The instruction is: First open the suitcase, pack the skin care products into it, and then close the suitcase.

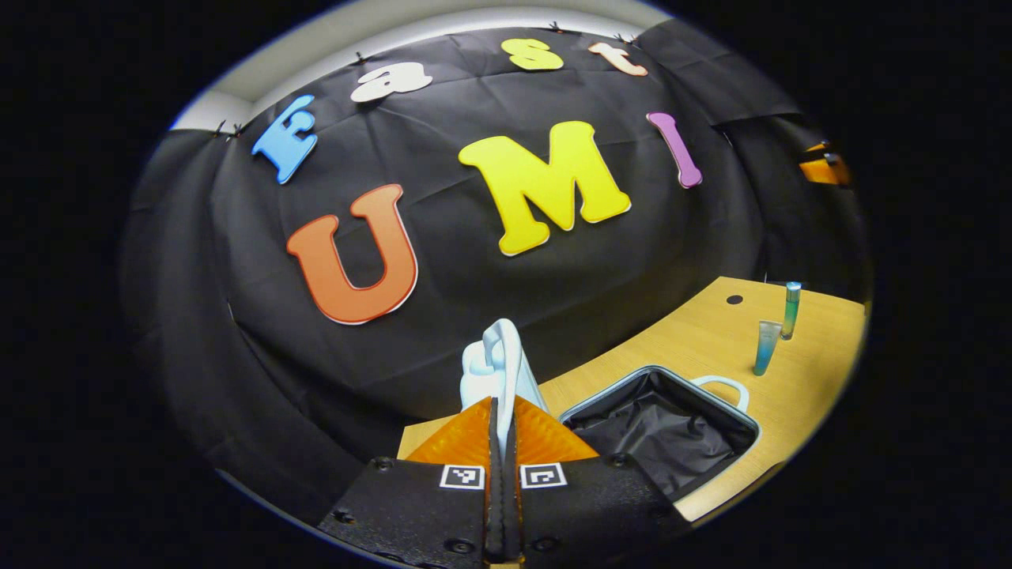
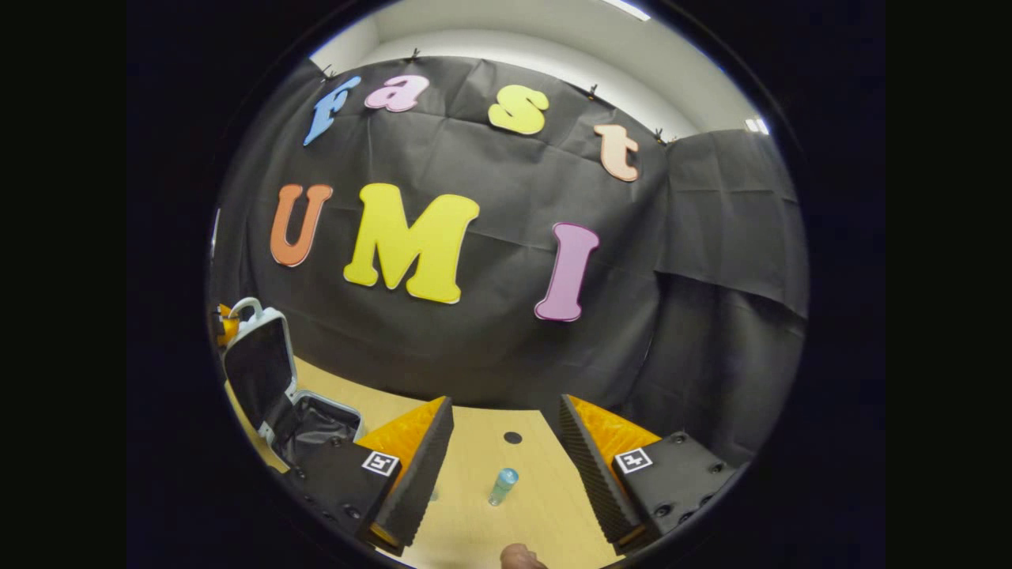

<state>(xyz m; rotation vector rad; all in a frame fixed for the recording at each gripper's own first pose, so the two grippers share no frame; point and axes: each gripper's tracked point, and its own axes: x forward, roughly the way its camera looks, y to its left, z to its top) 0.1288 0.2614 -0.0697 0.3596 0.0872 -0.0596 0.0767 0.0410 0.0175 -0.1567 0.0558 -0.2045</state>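
Observation:
The light-blue suitcase lid (image 1: 501,359) stands upright and edge-on, and my left gripper (image 1: 502,405) is shut on its rim. Beside it lies the open suitcase base (image 1: 660,379) with black lining. Two bluish skin care tubes (image 1: 767,346) (image 1: 791,310) stand on the table beyond the base. In the right gripper view my right gripper (image 2: 506,442) is open above the table, with a blue tube (image 2: 503,485) upright between its fingers, untouched. At far left there the open suitcase (image 2: 265,371) shows its raised lid, and the orange left gripper (image 2: 224,324) sits at the lid's top.
The wooden table (image 1: 696,340) has a small dark hole (image 2: 512,437) near its back edge. Black cloth walls close in behind and to the right. A rounded pale tip (image 2: 519,558) shows at the bottom edge of the right gripper view.

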